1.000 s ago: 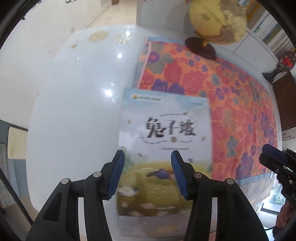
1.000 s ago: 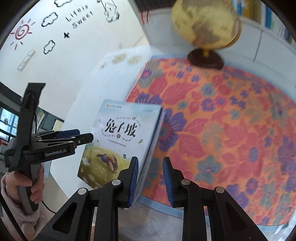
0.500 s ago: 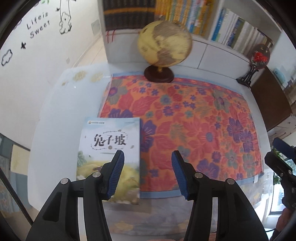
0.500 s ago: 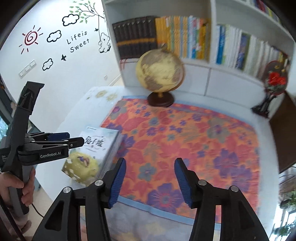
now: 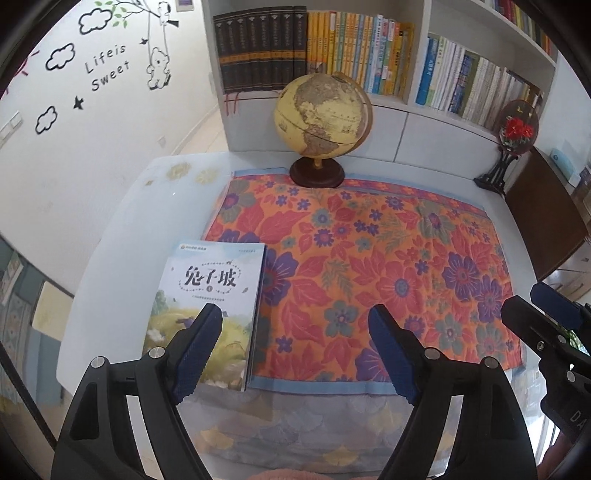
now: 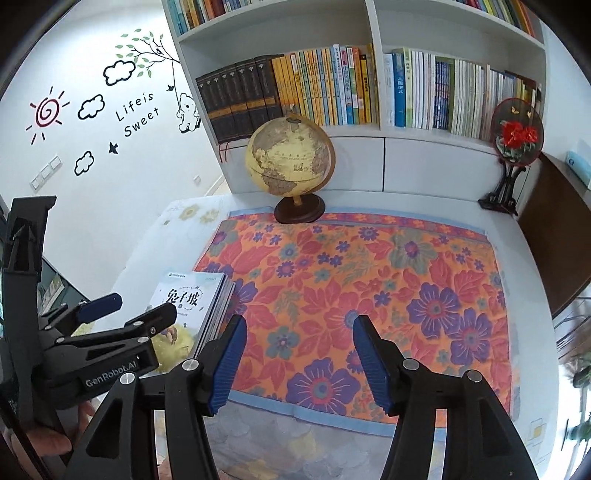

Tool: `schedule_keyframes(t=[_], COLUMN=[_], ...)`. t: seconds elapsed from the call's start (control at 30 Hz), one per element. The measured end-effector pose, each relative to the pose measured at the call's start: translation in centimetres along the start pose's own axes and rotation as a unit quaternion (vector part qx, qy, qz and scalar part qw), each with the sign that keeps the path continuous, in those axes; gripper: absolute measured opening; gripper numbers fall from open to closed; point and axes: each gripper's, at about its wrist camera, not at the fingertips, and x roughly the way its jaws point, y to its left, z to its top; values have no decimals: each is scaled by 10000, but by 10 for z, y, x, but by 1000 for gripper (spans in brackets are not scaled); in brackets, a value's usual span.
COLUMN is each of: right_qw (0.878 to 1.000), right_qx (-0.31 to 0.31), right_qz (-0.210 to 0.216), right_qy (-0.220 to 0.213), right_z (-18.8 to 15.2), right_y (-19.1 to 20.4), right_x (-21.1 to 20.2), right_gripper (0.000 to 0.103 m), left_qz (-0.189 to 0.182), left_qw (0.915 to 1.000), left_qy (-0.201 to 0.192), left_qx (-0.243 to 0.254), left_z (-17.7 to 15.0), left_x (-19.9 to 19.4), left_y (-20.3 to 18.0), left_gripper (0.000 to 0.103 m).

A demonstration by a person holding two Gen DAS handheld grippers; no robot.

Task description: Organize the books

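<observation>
Both fisheye cameras looked forward and steeply down along their own fingers, from above the near edge of the table (image 5: 122, 206), toward the bookshelf (image 6: 373, 22) at the back. The left wrist view sat closer to the stack of books (image 5: 207, 295), nearly over it, with the right gripper (image 5: 532, 306) poking in at its right edge. The right wrist view stood further right and saw the left gripper (image 6: 131, 310) at lower left. Both shared the floral cloth (image 5: 388, 266), globe (image 6: 290, 158) and round ornament (image 6: 517, 134)
</observation>
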Motion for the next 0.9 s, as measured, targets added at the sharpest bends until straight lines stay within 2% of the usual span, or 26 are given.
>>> schedule_keyframes(t=[0.23, 0.37, 0.4, 0.47, 0.5, 0.7, 0.9], right_qw=[9998, 9992, 9990, 9989, 9989, 9989, 9986], right_qx=[-128, -296, -333, -349, -344, -355, -303], right_qz=[17, 47, 49, 49, 41, -1, 59], right_qy=[126, 262, 283, 314, 316, 310, 422], right_z=[-1, -3, -3, -4, -5, -6, -8], right_y=[17, 32, 36, 40, 42, 53, 62], right_x=[13, 20, 21, 24, 24, 26, 31], right_gripper=[59, 60, 60, 70, 72, 72, 74], left_qz=[289, 270, 288, 373, 377, 276, 399], left_qw=[9991, 9985, 9983, 9980, 9979, 9977, 9974], left_qy=[97, 182, 187, 230, 282, 387, 461], left_qx=[-290, -447, -460, -456, -443, -479, -383], left_z=[-6, -9, -10, -11, -11, -14, -15], left_x=[2, 4, 4, 6, 9, 14, 17], left_y=[20, 34, 36, 41, 44, 57, 63], left_gripper=[80, 80, 80, 80, 80, 81, 81])
